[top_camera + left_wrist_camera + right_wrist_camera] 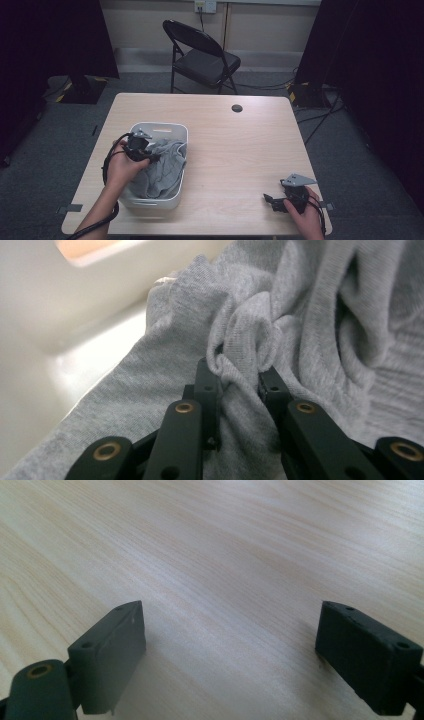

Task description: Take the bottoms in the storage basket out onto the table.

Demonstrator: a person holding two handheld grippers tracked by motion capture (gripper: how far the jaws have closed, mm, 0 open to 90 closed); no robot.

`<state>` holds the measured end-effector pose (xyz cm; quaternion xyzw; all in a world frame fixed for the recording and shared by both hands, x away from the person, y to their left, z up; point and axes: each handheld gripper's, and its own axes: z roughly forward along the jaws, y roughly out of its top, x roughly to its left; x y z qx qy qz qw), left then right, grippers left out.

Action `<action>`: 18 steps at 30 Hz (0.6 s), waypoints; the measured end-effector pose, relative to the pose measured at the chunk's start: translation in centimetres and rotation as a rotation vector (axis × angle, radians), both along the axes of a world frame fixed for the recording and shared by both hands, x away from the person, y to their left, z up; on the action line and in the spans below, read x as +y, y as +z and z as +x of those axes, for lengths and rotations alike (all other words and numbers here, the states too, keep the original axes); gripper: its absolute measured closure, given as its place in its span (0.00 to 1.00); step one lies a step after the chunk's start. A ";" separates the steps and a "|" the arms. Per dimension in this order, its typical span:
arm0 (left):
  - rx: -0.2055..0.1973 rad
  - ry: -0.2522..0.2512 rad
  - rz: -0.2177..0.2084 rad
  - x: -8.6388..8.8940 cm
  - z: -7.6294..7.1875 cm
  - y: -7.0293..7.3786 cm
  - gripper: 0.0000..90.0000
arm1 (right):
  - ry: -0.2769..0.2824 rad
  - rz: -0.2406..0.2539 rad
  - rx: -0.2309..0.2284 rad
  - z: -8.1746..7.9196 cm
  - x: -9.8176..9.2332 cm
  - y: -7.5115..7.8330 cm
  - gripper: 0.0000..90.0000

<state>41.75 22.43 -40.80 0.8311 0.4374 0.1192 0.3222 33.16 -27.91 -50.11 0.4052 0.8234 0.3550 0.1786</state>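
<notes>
- The left gripper's (240, 377) fingers (207, 385) are clamped on a bunched fold of the grey cloth (300, 330). The knit puckers into a tight knot between them, so this reads as a pinch meant to draw the cloth up and out.
- The grip sits near the cloth's upper edge, close to the bin's far wall (60, 300), probably because a free fold there is easy to catch.
- The cloth (162, 167) lies crumpled in the white bin (150, 202), spilling towards the right rim. It has no clear heading; its bulk runs roughly along the bin's long side, from the near end to the far one, with creases fanning away from the pinch.
- The left gripper (136, 146) comes in over the bin's left rim, pointing down and rightwards into the cloth.
- The bin stands on the left half of the table (240, 150).
- The right gripper (274, 201) rests at the near right edge, well apart from the bin; its fingers (107, 660) are wide apart over bare wood, holding nothing, likely waiting to take the cloth.
</notes>
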 end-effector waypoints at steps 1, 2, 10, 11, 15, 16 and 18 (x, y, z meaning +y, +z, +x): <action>-0.009 -0.002 -0.002 0.1 0.0 0.6 0.85 | 0.000 0.000 0.000 0.0 0.0 0.0 0.13; -0.016 -0.006 -0.002 0.2 0.0 1.2 0.85 | 0.000 0.000 0.000 0.0 0.0 0.0 0.13; -0.062 0.011 -0.056 0.6 0.4 6.2 0.85 | 0.000 0.000 0.000 0.0 0.0 0.0 0.13; -0.068 0.008 -0.055 0.6 0.4 6.8 0.85 | 0.000 0.000 0.000 0.0 0.0 0.0 0.13; -0.100 0.000 -0.062 0.3 0.6 9.0 0.85 | 0.000 0.000 0.000 0.0 0.0 0.0 0.13; -0.110 0.000 -0.065 0.2 0.7 9.6 0.85 | 0.000 0.000 0.000 0.0 0.0 0.0 0.13; -0.122 -0.004 -0.073 -0.1 0.8 10.7 0.85 | 0.000 0.000 0.000 0.0 0.0 0.0 0.13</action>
